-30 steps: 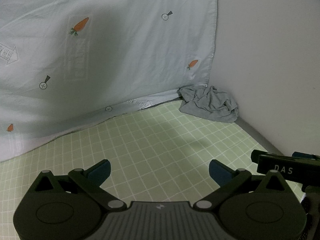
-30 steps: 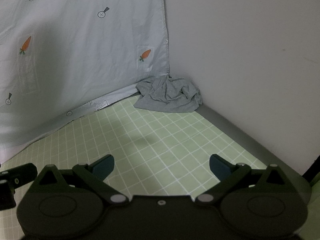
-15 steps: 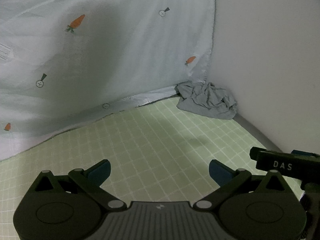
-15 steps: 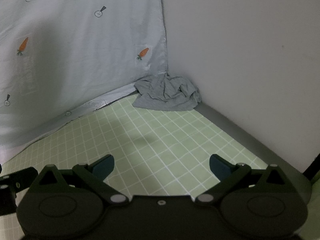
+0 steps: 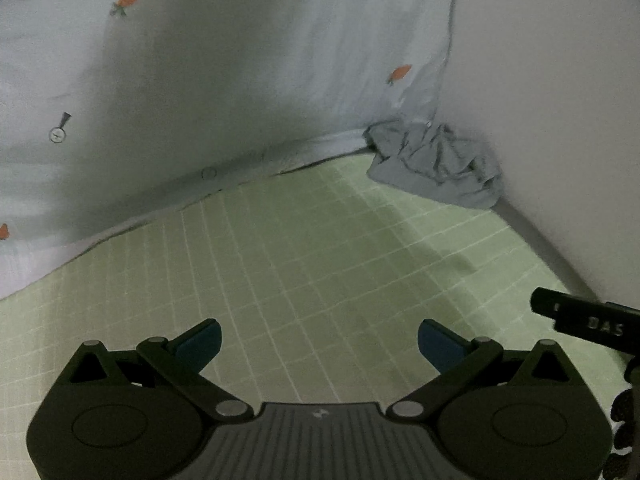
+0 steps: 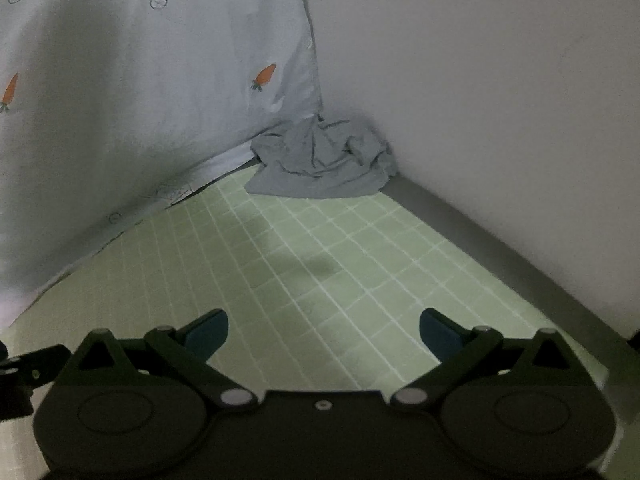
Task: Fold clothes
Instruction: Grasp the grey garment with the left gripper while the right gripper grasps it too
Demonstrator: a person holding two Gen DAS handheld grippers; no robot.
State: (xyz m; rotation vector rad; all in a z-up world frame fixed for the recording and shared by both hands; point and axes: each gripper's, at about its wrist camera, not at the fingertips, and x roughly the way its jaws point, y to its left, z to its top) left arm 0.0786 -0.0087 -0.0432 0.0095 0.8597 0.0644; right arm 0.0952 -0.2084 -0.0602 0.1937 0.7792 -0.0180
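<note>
**Both grippers empty over the green mat**

My left gripper (image 5: 319,340) and right gripper (image 6: 323,330) fill the bottom of their frames, fingers spread wide, holding nothing. The crumpled grey garment (image 6: 320,166) lies at upper centre, in the corner where the carrot-print sheet (image 6: 140,92) meets the wall (image 6: 480,100), on the checked mat (image 6: 320,264).

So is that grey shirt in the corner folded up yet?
No. The grey garment lies crumpled in a wrinkly heap in the corner.
</note>
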